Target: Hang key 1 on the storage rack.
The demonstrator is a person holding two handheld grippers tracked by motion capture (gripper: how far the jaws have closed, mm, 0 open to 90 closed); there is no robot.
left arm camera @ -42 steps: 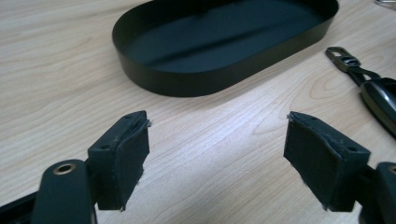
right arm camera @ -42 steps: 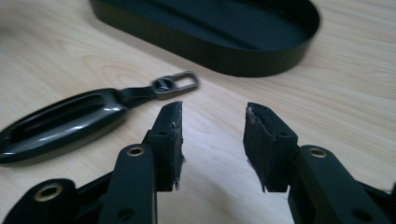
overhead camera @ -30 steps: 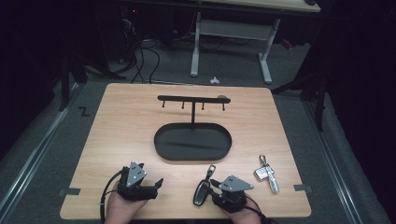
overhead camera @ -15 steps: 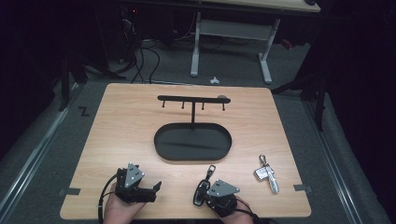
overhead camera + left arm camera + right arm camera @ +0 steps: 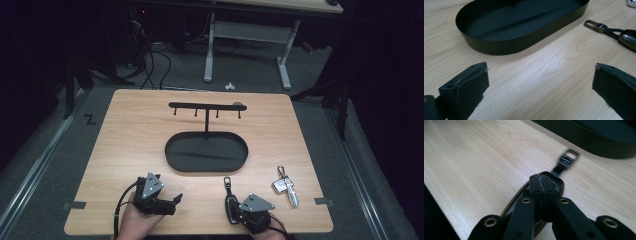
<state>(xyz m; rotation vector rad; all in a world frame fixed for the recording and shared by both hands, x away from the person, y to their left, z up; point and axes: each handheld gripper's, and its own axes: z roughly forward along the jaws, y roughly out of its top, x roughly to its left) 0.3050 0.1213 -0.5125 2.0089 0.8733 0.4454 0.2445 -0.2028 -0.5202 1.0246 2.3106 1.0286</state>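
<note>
Nearest the person, at the front edge of the table [image 5: 125, 120], the right gripper [image 5: 235, 212] lay low over a black car key fob [image 5: 230, 205]. In the right gripper view its jaws were pressed together pad to pad, directly above the fob [image 5: 556, 183]; nothing could be seen pinched between them, so the tool appeared clenched on itself rather than grasping the fob. The left gripper [image 5: 172, 202] rested apart to the left, its jaws having just spread to full width, with only bare wood between them in the left gripper view.

The fob lay flat on the wood, just in front of the tray's near rim, with its short strap and metal clip [image 5: 227, 180] pointing toward the tray. By appearance it was a small, light, rigid body with a smooth, glossy shell, likely to slip under a shallow pinch. The flat sides of the body would probably offer the surest hold; the strap and clip were floppy and would let the fob swing.

To the right lay a silver key [image 5: 286, 187] with its own ring. Beyond stood the black oval tray [image 5: 172, 157], from which a post rose to a bar of hooks [image 5: 205, 106]. Farther off, a grey floor and a desk frame [image 5: 247, 37] closed the scene.
</note>
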